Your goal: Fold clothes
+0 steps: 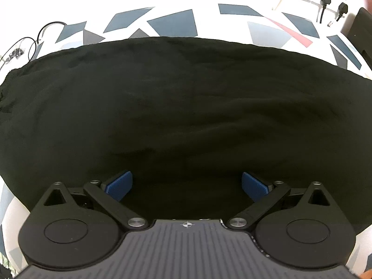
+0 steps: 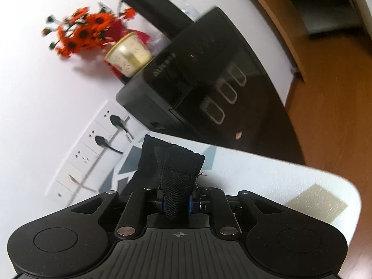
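Observation:
A black garment [image 1: 186,107] lies spread flat across the table with the blue-and-white patterned cover [image 1: 172,23] in the left wrist view. My left gripper [image 1: 187,184] is open just above the garment's near edge, its blue pads [image 1: 119,186] wide apart and empty. My right gripper [image 2: 177,203] is shut on a corner of black cloth [image 2: 176,169], which stands up between the fingers, lifted above the table edge [image 2: 267,169].
A wall socket strip with black plugs [image 2: 104,134] sits behind the table. A black appliance [image 2: 197,81] stands at the table's end, with orange flowers [image 2: 81,30] and a cup [image 2: 129,55] on it. Cables [image 1: 28,44] lie at the far left. Wooden floor [image 2: 330,93] lies beyond.

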